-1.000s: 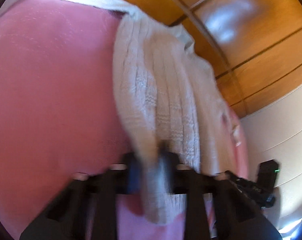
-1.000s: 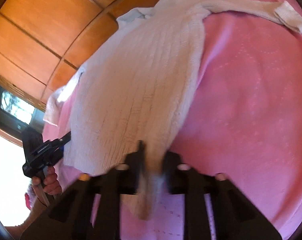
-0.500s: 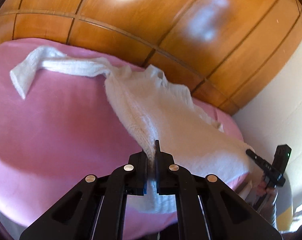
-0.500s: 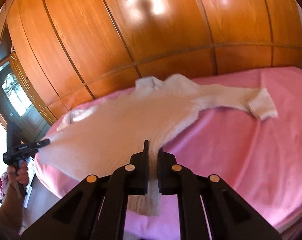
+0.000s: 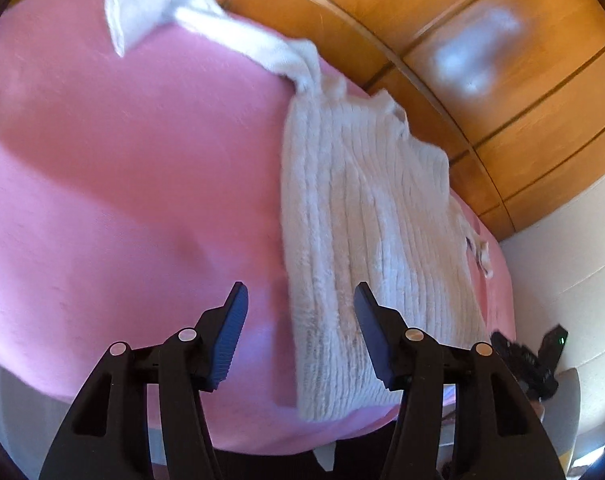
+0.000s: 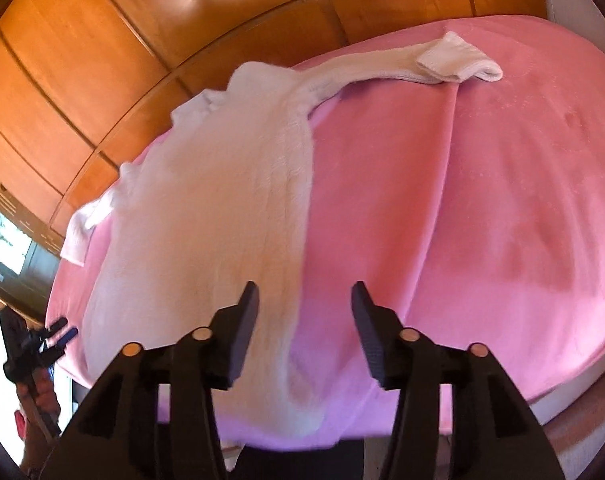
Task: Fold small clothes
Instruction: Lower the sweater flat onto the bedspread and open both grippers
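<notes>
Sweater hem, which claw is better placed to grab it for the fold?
Probably the left claw: both have just opened, and the sweater hem fills more of its gap; only a narrow edge lies inside the right claw.

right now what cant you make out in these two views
- Sweater hem, both views: gripper frames cover parts of it.
- Its far sleeve, left view: lost past the sweater's edge.
- Knit, right view: blurred, washed out.
- Bed front edge, both views: cut by frame.

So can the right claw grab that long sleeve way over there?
Probably yes. The right claw is open, and only bare pink blanket lies between it and the sweater sleeve.
</notes>
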Available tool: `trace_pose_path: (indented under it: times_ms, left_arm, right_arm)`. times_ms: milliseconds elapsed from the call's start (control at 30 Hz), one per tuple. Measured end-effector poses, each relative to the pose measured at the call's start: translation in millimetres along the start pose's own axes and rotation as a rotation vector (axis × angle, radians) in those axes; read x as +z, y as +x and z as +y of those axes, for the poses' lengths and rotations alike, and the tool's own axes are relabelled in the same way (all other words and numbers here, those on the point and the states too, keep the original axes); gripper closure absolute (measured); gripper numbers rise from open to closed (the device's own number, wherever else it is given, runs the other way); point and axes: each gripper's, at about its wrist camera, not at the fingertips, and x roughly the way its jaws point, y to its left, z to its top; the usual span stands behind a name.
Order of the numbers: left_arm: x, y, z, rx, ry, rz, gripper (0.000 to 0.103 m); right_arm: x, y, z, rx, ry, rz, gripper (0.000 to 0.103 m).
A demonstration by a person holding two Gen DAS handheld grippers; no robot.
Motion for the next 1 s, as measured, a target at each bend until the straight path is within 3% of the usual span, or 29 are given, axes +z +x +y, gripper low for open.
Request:
trace_pose_path:
  times_ms: [133, 167, 200, 233, 267, 300, 500, 600, 667, 733, 800, 867, 900, 933, 1000]
  left_arm:
    - [1, 30, -4, -0.007, 0.025, -0.006, 0.049]
    - [2, 38, -5, -0.011, 0.023, -0.003, 0.055]
    - [3, 42, -9, -0.03, 0.034, 0.001, 0.067]
    - [5, 47, -13, -0.046, 0.052, 0.022, 0.094]
    - [9, 47, -16, -0.045, 0.066, 0.041, 0.095]
    - [13, 42, -18, -0.048, 0.062, 0.029, 0.097]
    - [40, -40, -40, -0.15, 0.116, -0.026, 0.099]
    - [41, -72, -46, -0.164, 0.136, -0.021, 0.099]
    - [37, -70, -39, -0.163, 0.083, 0.029, 0.099]
    - [32, -56, -30, -0.054, 0.075, 0.048, 0.098]
    - [31, -35, -15, 0.002, 0.04, 0.056, 0.095]
    - [31, -20, -8, 0.16, 0.054, 0.027, 0.081]
    - [33, -17, -7, 0.176, 0.061, 0.017, 0.08]
    - [35, -15, -8, 0.168, 0.064, 0.017, 0.08]
    - [39, -8, -10, 0.142, 0.06, 0.018, 0.08]
  right_arm:
    - [17, 36, -5, 0.042, 0.024, 0.036, 0.051]
    - [19, 42, -2, 0.064, 0.019, 0.05, 0.051]
    - [20, 47, 5, 0.075, -0.005, 0.062, 0.063]
    - [20, 49, 10, 0.086, -0.03, 0.077, 0.086]
    - [21, 51, 18, 0.093, -0.056, 0.094, 0.095]
    - [21, 48, 25, 0.076, -0.087, 0.092, 0.097]
    - [36, -52, 55, 0.134, -0.209, -0.058, 0.099]
    - [31, -80, 53, 0.129, -0.214, -0.087, 0.099]
    - [23, -76, 44, 0.093, -0.196, -0.061, 0.099]
    - [14, -55, 26, 0.063, -0.143, -0.002, 0.099]
    - [7, -35, 16, 0.004, -0.132, 0.038, 0.098]
    - [2, -16, 12, -0.089, -0.148, 0.075, 0.089]
    - [2, -12, 11, -0.135, -0.156, 0.068, 0.067]
    - [3, -12, 11, -0.166, -0.16, 0.051, 0.056]
    - [10, -15, 20, -0.153, -0.165, -0.004, 0.056]
